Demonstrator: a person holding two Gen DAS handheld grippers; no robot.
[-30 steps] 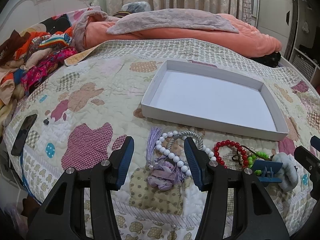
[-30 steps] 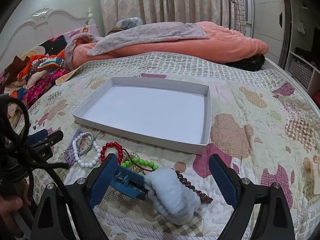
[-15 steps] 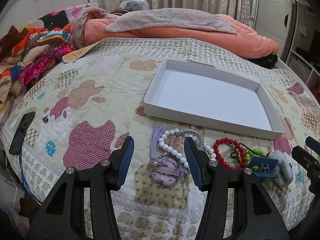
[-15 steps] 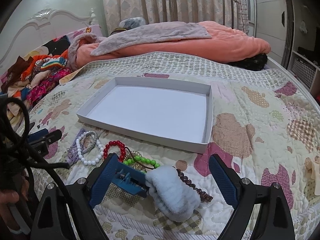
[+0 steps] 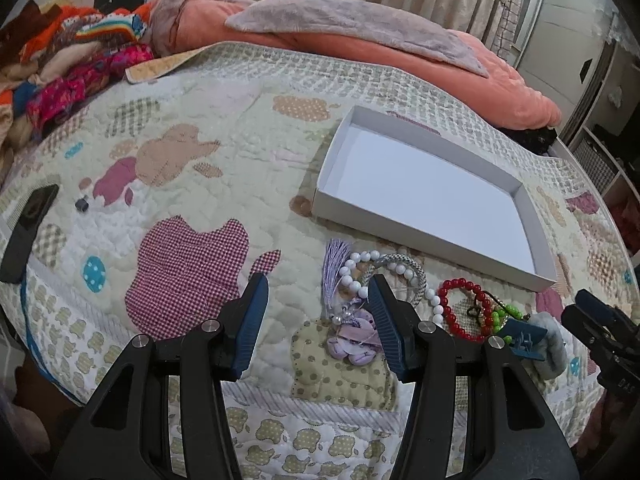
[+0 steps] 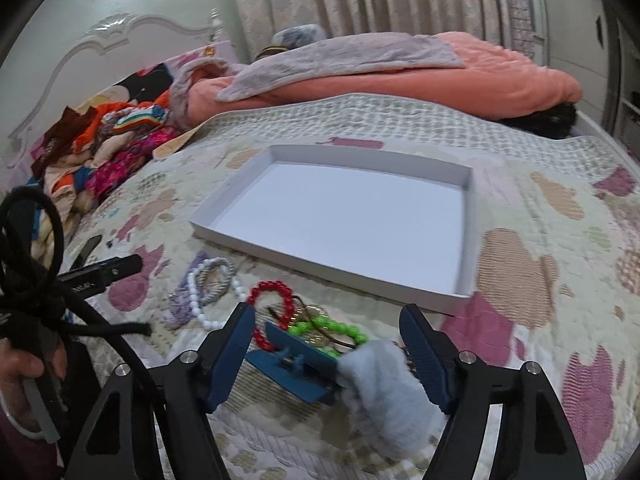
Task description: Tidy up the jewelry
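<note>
A white shallow tray [image 5: 536,240] [image 6: 468,236] lies empty on the quilted bed. In front of it lie a white bead bracelet with a purple tassel [image 5: 352,280] [image 6: 200,300], a lilac flower piece [image 5: 354,338], a red bead bracelet [image 5: 460,308] [image 6: 272,304], green beads [image 5: 506,314] [image 6: 340,328], a blue hair clip [image 5: 524,338] [image 6: 292,364] and a pale fluffy scrunchie [image 6: 384,388]. My left gripper [image 5: 316,320] is open, its jaws either side of the flower piece. My right gripper [image 6: 330,354] is open around the clip and scrunchie.
A black phone [image 5: 28,232] and a small dark object [image 5: 82,205] lie on the quilt at the left. A pile of colourful clothes [image 5: 76,64] and an orange blanket [image 5: 400,60] lie behind. The bed edge runs just below the jewelry.
Both views have drawn back and shifted: the jewelry pile sits a little farther right in the left wrist view, and the right gripper has moved closer over the clip and scrunchie. Nothing was gripped.
</note>
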